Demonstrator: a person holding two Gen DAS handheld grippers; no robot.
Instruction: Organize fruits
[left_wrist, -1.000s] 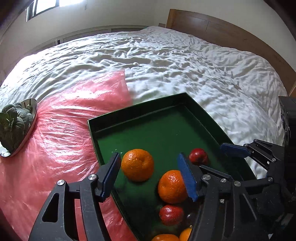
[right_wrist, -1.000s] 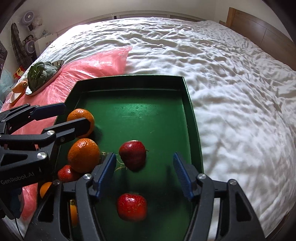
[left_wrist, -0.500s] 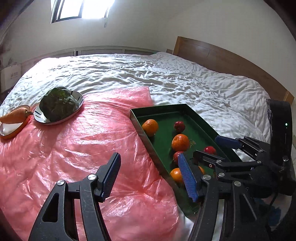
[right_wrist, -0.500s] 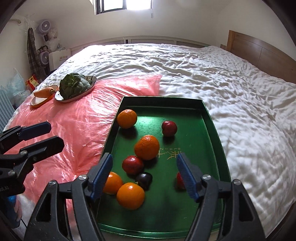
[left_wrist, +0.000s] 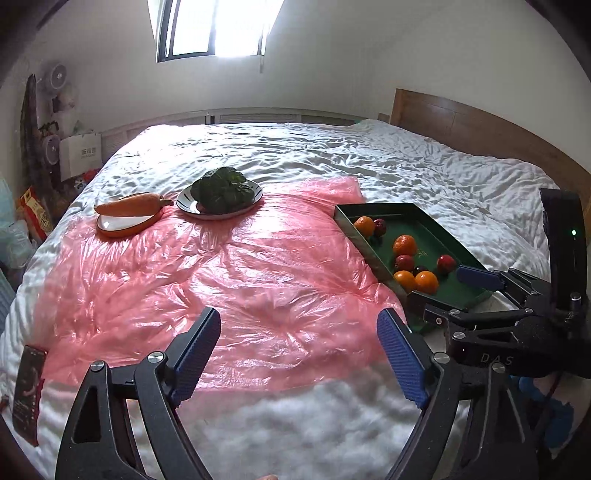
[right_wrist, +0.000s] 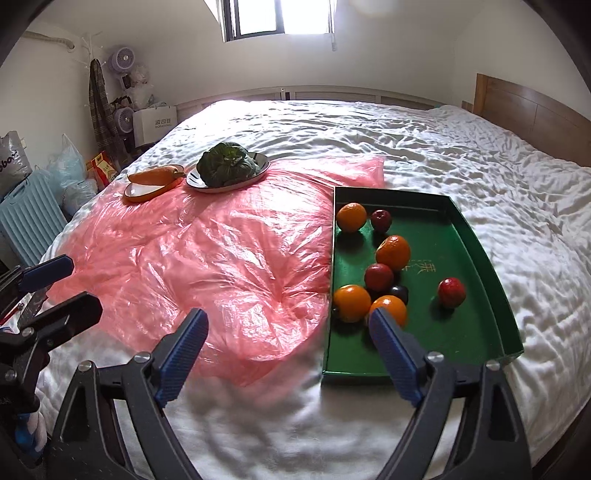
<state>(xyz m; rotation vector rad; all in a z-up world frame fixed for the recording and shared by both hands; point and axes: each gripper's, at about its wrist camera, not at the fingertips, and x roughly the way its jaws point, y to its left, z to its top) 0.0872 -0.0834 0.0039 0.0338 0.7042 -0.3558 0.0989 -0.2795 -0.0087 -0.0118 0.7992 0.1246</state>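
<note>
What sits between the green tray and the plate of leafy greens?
Only crinkled pink plastic sheet spread over the bed; nothing rests on that stretch between the green tray and the plate of greens. The right wrist view shows it best.

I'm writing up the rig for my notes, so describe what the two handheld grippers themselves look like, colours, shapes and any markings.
Both match: the left gripper and right gripper have black, angular frames with triangular cut-outs and silver bolt heads, and each finger ends in a blue ribbed pad. The left view shows the right gripper's black body with faint "DAS" lettering and a small green light. No sleeves show.
</note>
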